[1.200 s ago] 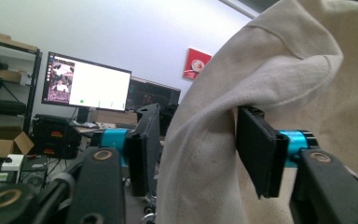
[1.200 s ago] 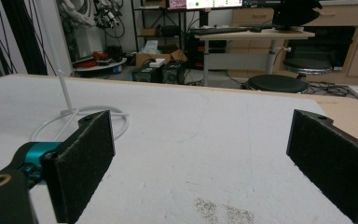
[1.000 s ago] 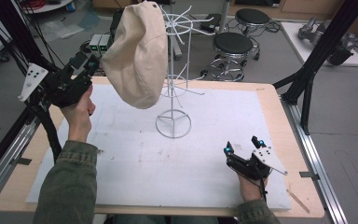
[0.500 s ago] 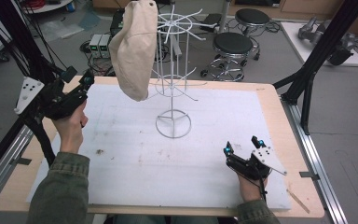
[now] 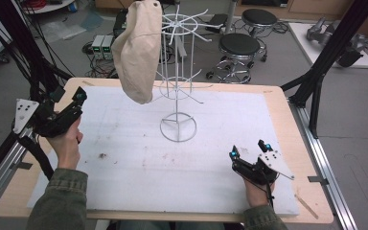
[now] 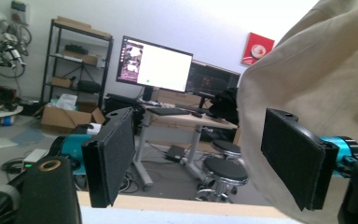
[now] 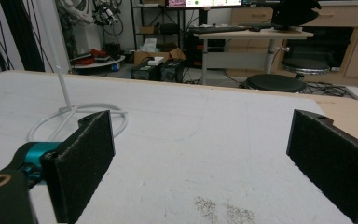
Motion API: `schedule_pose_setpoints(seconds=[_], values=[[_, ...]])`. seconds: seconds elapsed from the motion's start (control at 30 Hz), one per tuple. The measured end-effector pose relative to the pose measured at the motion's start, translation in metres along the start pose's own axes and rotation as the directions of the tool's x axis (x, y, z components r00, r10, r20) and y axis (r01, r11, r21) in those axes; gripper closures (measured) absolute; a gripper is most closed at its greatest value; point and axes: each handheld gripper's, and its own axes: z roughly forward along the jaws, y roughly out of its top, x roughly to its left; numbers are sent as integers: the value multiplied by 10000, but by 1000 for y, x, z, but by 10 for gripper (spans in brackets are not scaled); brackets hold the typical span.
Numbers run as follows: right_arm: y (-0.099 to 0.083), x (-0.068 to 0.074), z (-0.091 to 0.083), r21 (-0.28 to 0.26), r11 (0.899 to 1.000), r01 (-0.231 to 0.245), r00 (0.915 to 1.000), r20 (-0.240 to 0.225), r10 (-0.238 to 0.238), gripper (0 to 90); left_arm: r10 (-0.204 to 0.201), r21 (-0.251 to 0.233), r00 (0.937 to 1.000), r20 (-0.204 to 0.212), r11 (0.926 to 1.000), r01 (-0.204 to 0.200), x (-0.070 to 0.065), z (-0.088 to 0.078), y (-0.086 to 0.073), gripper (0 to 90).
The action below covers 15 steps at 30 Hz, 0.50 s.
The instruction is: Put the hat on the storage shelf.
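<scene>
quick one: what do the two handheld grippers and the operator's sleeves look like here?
Both are black handheld units. The left gripper and right gripper each carry a grey three-cornered plate on top, teal-blue fittings by the jaws and a black trailing cable. Each jaw ends in a flat rectangular black pad with a rough, foam-like face. The sleeves are olive-green fabric.

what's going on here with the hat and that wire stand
A person at a table holds a claw in each hand. A beige cap hangs from the top of a white wire rack standing on the white mat. The left claw is open, off to the left of the cap and not touching it. The right claw is open too, resting low on the mat near the right front corner, holding nothing.
</scene>
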Motion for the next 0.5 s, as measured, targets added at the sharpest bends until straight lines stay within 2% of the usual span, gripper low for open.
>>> schedule_pose_setpoints(seconds=[0.13,0.23,0.4,0.5], values=[[0,0,0,4,10000,16,10000,-7,-16,65,235,34,9980,-582,9997,-233,3,-3,-4,242],[0,0,0,8,10000,21,10000,-6,-21,65,543,124,9943,-921,9985,-534,3,-6,-7,232],[0,0,0,30,10000,21,10000,-21,-20,65,797,315,9874,-1370,9966,-761,5,-11,-11,225],[0,0,0,36,10000,16,10000,-26,-16,65,789,402,9863,-1446,9965,-738,7,-13,-14,225]])
